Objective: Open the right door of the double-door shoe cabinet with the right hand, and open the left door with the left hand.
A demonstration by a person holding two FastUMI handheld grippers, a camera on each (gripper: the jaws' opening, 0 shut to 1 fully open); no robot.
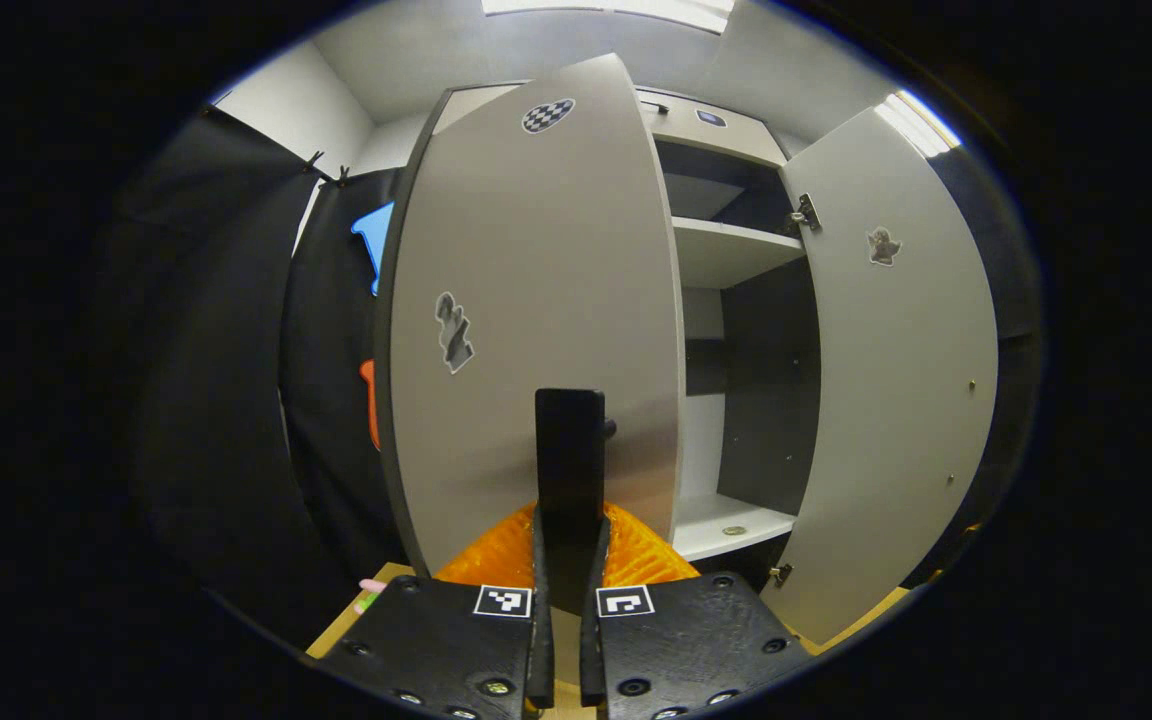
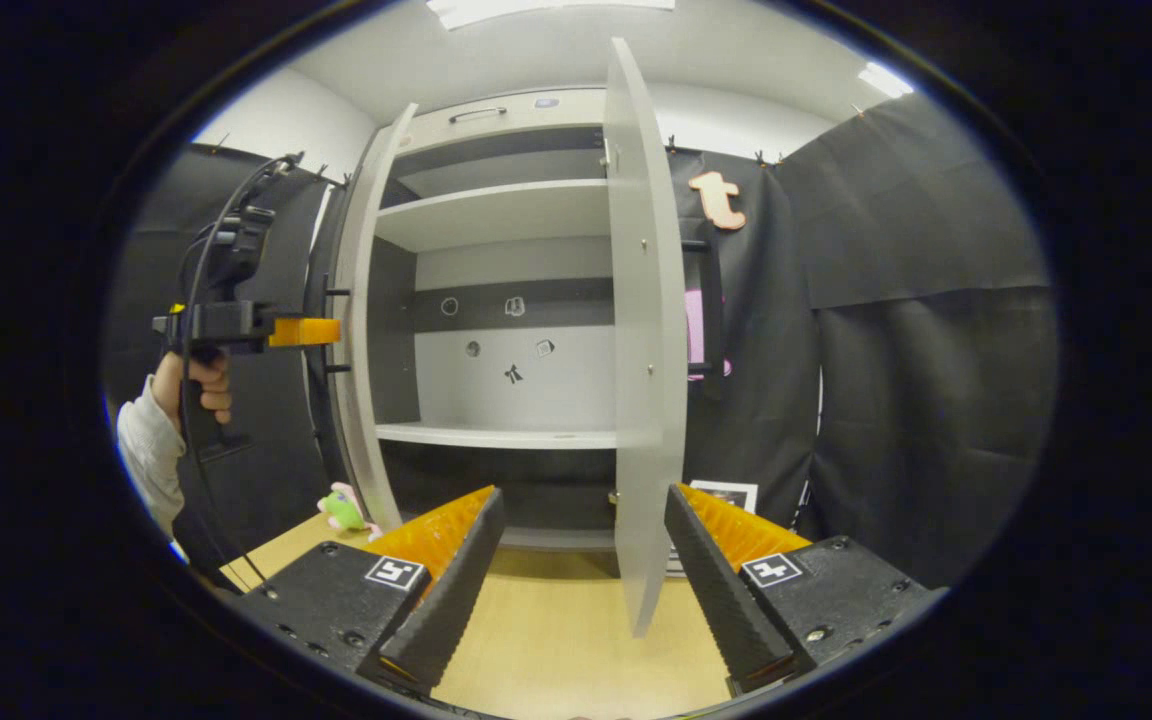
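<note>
The grey left door (image 1: 536,300) of the shoe cabinet stands swung partway out in the left gripper view. Its black vertical handle (image 1: 569,440) runs down between my left gripper's (image 1: 569,520) fingers, which are shut on it. The right door (image 1: 896,380) hangs wide open, baring the shelves (image 1: 726,250). In the right gripper view, my right gripper (image 2: 584,495) is open and holds nothing. The right door (image 2: 641,350) shows edge-on just beyond its fingers, with the black handle (image 2: 701,310) behind it. A hand holds the left gripper (image 2: 304,331) at the left door (image 2: 361,330).
The cabinet stands on a light wooden surface (image 2: 556,620). A small green and pink toy (image 2: 344,510) lies by the left door's foot. Black cloth walls (image 2: 916,380) close in both sides. A small round object (image 1: 733,530) sits on the lower shelf.
</note>
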